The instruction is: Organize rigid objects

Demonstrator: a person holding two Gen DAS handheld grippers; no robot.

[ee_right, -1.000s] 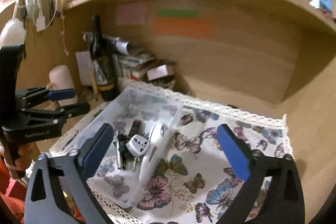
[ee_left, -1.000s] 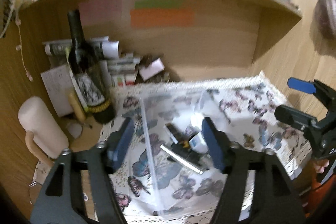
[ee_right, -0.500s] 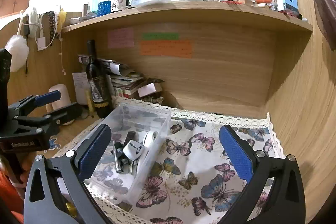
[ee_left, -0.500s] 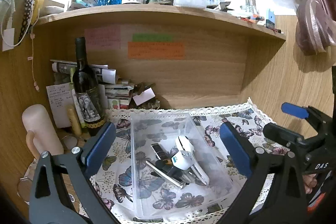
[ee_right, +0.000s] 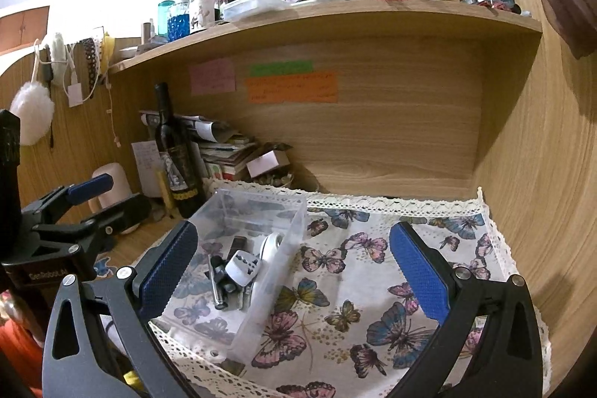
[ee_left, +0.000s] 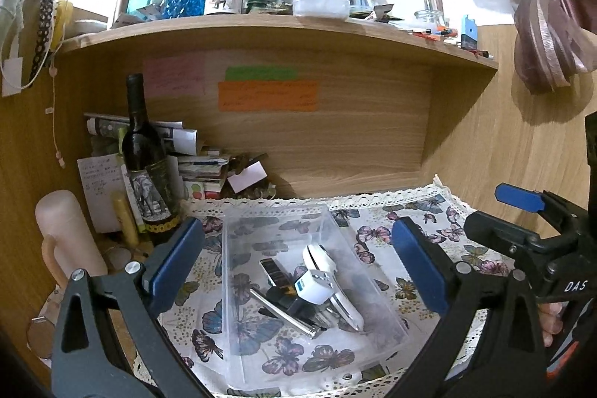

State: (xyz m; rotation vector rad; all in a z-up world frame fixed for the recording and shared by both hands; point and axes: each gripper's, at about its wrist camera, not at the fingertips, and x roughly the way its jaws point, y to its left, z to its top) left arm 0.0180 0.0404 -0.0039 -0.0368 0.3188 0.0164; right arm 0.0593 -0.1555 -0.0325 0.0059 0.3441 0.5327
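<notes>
We are holding both grippers back from a clear bin (ee_left: pixel 309 286) that is standing on a butterfly cloth (ee_right: pixel 373 286) on the worktop. The left gripper (ee_left: pixel 298 263) is facing the bin almost straight on, its jaws standing wide with nothing between the pads, and the bin is lying just ahead and a little below them, with its long axis running away from us. The right gripper (ee_right: pixel 291 260) is also standing wide and holding nothing; from its view the bin is lying to the left of centre, behind the left pad, so we are judging that the left hand is the nearer one for any reach inside. In the bin a white plug adapter (ee_left: pixel 313 286) is lying on top of a white clipper-like tool (ee_left: pixel 332 282), a metal rod (ee_left: pixel 283 312) and some dark small pieces, all touching each other in a heap at the middle. We cannot see any loose object on the cloth outside the bin, so the sorting is looking close to done. Around us a wooden alcove is closing the space, a dark bottle (ee_left: pixel 145 159) is standing upright near the bin's left far corner, papers are piling behind it, and a crowded shelf (ee_left: pixel 261 28) is hanging above.
</notes>
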